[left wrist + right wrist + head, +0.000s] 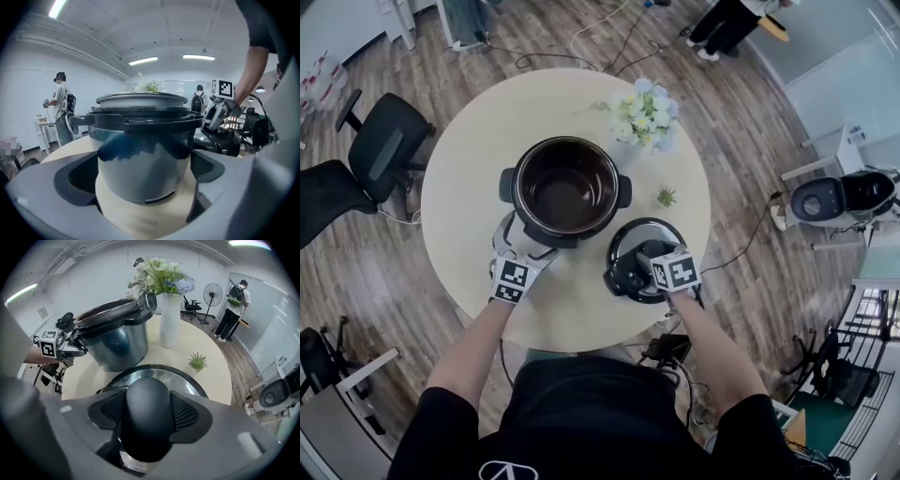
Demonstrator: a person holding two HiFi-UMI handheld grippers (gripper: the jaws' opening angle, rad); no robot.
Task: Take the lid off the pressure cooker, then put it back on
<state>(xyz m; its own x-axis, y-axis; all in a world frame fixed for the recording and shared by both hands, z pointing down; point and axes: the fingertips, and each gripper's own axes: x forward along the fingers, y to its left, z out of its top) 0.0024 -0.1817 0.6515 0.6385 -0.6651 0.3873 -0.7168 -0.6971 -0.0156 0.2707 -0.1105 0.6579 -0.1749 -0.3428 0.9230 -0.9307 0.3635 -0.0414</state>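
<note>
Surface: round pale table (455,202) on a wood-plank floor, with an office chair (384,145) beside it.
Right gripper: right gripper (147,414) pointed steeply down. It was clamped on the black knob (146,399) of the lid (639,232), with a pad pressed on each side.
Lid position: off the pot, at the table's near right, just beside the pressure cooker (565,187). Could not tell whether it rested on the table or hung just above it.
Left gripper: left gripper (143,173) had its jaws apart with the cooker's lower body between them. Dark gaps showed at both pads, so no grip was seen.
Cooker: upright at table centre, uncovered, dark inside.
Handling (judged): the lid is rigid metal and probably heavy, and its polished rim looks slippery. The central knob is the sound hold and should keep the lid level. Refitting likely needs alignment with the collar, with the pot braced.
Head view only: overall layout and the pot's interior.
Right gripper view only: pad contact on the knob; vase of flowers (171,319) and small plant (197,363) beyond.
Left gripper view only: cooker wall between the jaws, and its black collar.
</note>
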